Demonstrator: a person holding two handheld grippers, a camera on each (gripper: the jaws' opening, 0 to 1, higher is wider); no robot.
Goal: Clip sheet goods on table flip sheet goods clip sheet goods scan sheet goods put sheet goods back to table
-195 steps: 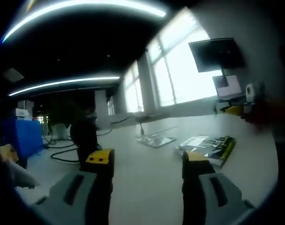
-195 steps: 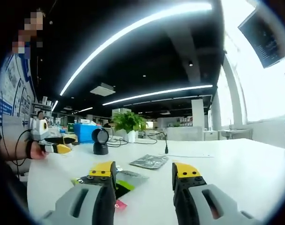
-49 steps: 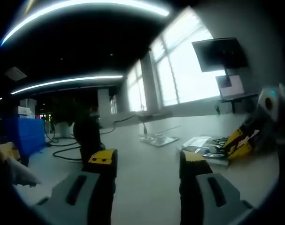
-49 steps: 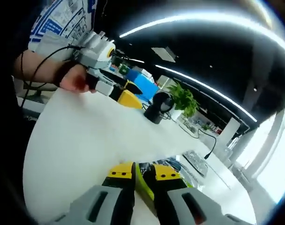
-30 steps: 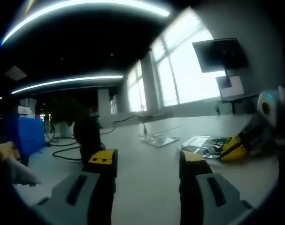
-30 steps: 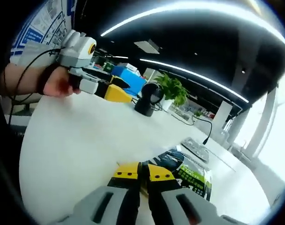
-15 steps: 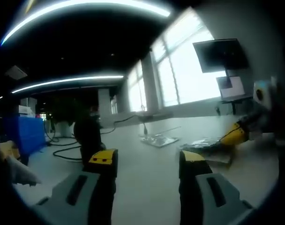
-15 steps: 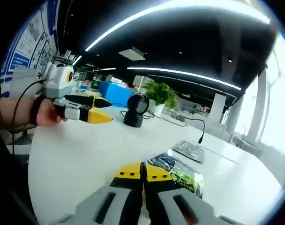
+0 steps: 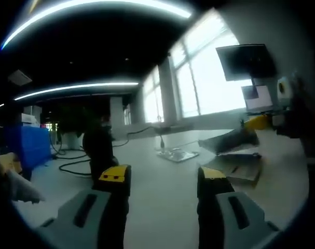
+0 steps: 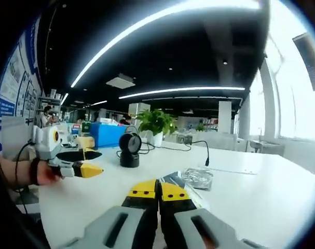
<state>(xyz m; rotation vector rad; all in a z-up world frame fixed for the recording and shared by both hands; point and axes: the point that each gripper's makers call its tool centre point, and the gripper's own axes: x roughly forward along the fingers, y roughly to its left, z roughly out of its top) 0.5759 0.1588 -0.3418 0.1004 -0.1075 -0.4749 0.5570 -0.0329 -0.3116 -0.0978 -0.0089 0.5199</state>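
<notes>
Right gripper (image 10: 158, 191) pinches sheet pack (image 10: 174, 182), jaws pressed together on its near edge. In left gripper view, pack (image 9: 231, 140) hangs lifted off table (image 9: 162, 181), above more packs (image 9: 235, 168) lying flat.

Left gripper (image 9: 158, 179) spread wide, holding nothing, low over bare table.

Step looks like flip. Best way: keep pinch tight, turn wrist slowly, keep pack clear of stack below.

Silver pack (image 10: 197, 178) lies just past. Scanner (image 10: 128, 149) stands farther, well apart. Lots of bare white table between. Table edge near left hand (image 10: 43, 171).
</notes>
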